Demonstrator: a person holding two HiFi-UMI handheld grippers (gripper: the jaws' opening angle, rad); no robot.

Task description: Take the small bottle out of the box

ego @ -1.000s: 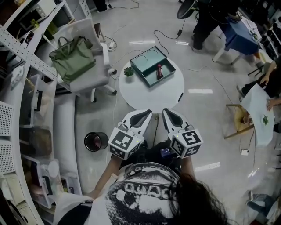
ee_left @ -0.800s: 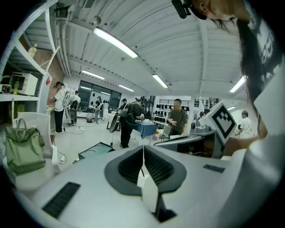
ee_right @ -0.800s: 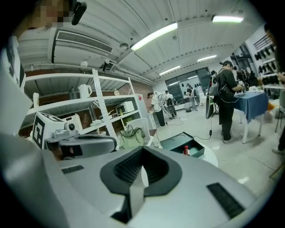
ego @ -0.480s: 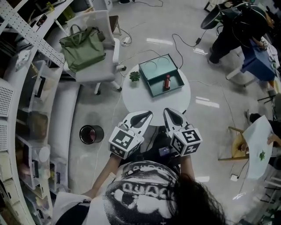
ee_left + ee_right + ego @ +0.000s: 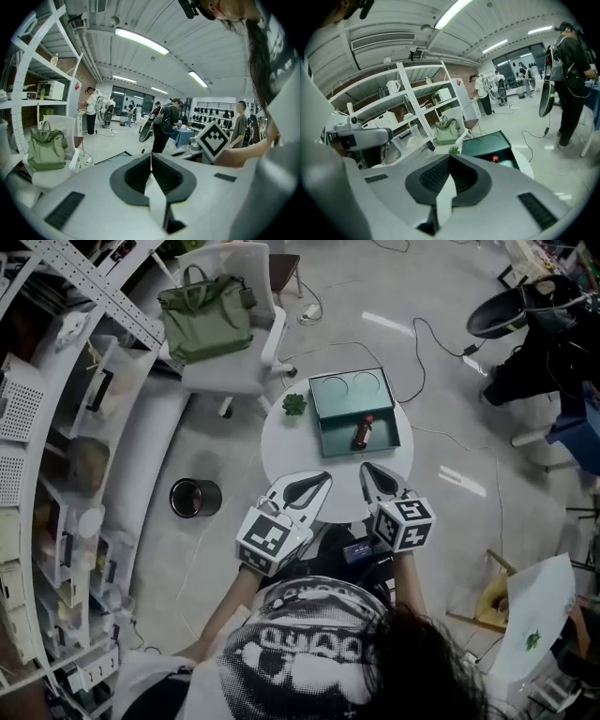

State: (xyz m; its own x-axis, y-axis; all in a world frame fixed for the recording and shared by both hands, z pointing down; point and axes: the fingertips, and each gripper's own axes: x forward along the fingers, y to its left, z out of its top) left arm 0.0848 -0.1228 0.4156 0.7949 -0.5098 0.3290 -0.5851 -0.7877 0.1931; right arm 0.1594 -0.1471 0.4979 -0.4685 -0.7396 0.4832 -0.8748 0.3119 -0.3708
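**Head view.** A round white table (image 5: 281, 442) is seen directly ahead of the person. An open teal box (image 5: 316, 413) is set on its far half. The small bottle (image 5: 362, 432) is located inside the box, lying on its side in the long compartment nearer the person; two round recesses occupy the far compartment. A small green plant (image 5: 295, 405) is placed on the table just beside the box's left wall. The left gripper (image 5: 323, 477) and the right gripper (image 5: 366, 468) are held side by side over the near edge of the table, well apart from the box, each pointed towards it. A green bag (image 5: 206, 301) is seated on a white chair (image 5: 272, 343) beyond the table, and a dark round bin (image 5: 194, 497) stands on the floor to the left.

**Left gripper view.** The jaws are shown pressed together at their tips, with nothing between them. The bag and chair are visible at the left.

**Right gripper view.** The jaws are likewise shown pressed together and empty. Beyond the tips the box is visible, with the bottle's red end showing inside it; no contact with the box or bottle is made.
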